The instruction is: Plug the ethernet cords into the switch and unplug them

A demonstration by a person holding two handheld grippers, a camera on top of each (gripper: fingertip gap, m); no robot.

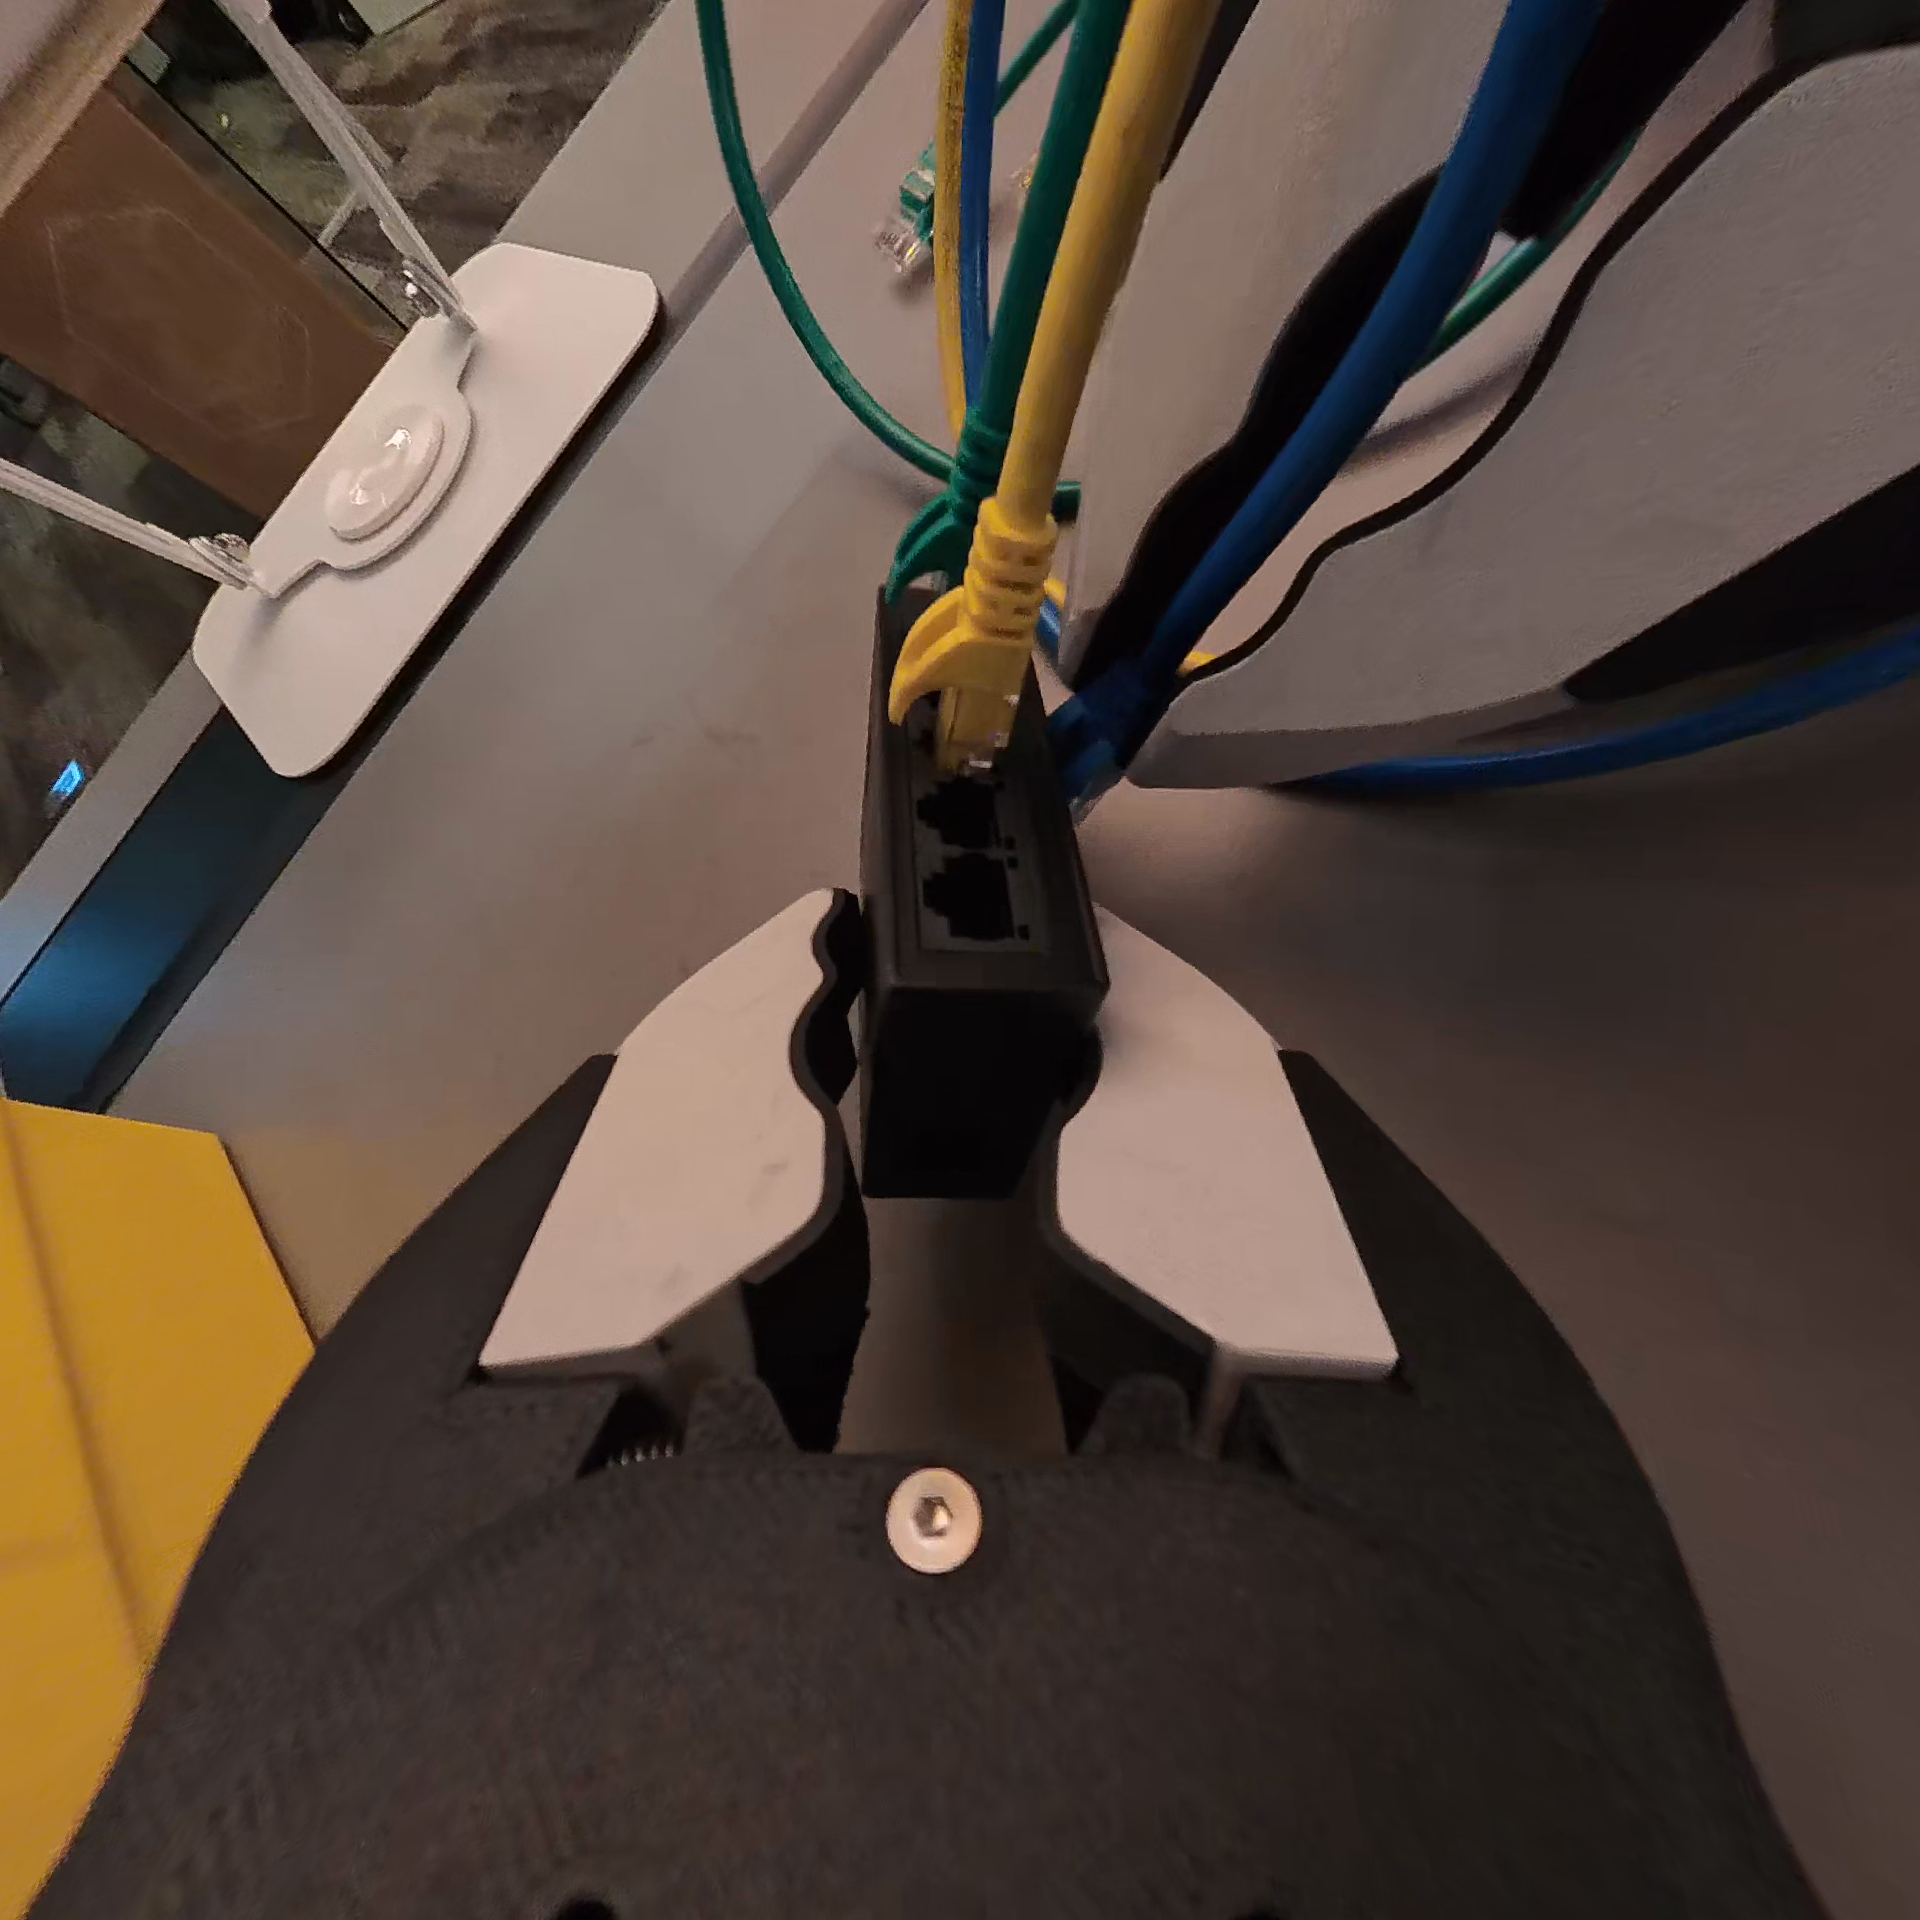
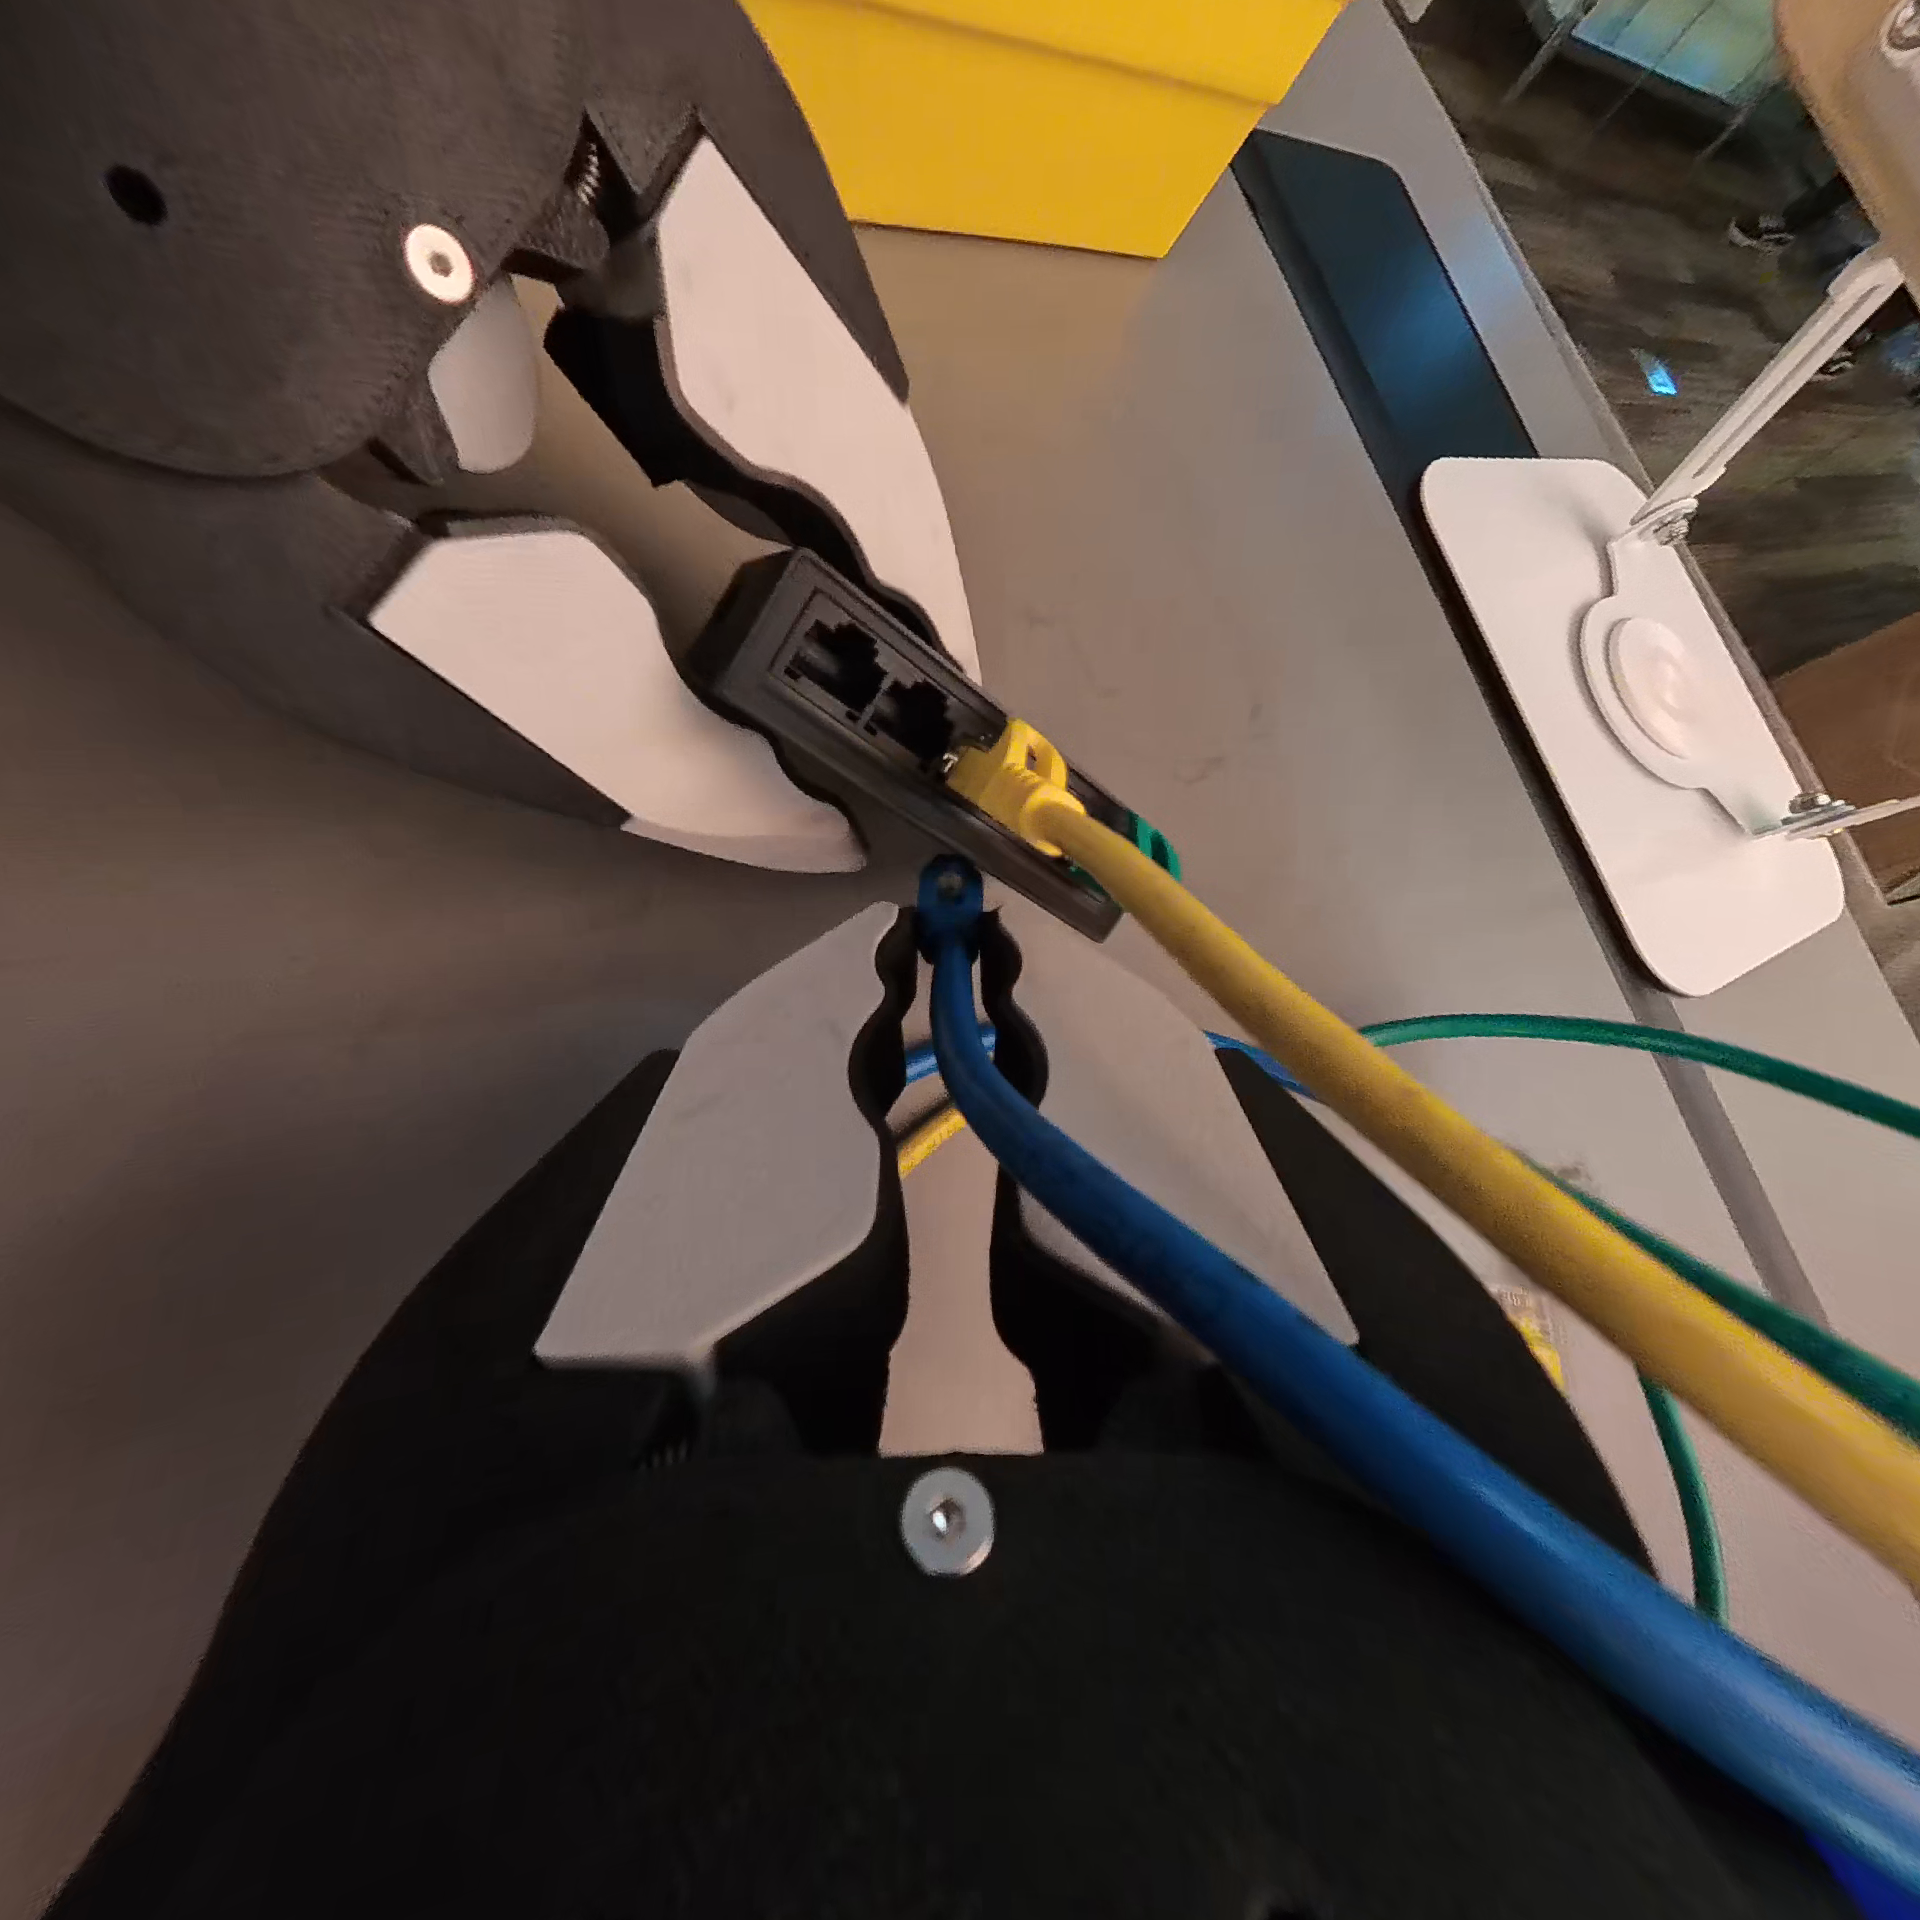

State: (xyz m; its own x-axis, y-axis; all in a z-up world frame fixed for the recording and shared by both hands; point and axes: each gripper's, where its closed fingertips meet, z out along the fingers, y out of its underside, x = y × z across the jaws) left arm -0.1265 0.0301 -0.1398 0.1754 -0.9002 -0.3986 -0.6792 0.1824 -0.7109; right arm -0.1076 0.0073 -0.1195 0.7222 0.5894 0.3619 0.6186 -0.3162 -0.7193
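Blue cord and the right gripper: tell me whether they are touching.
Touching. The right wrist view shows the right gripper closed on the blue cord just behind its plug, both fingers pressed against it, near the black switch.

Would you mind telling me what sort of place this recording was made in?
Probably an office or lab workspace: a grey table beside a glass partition held by a white mounting plate, with patterned carpet beyond and a yellow bin on the table.
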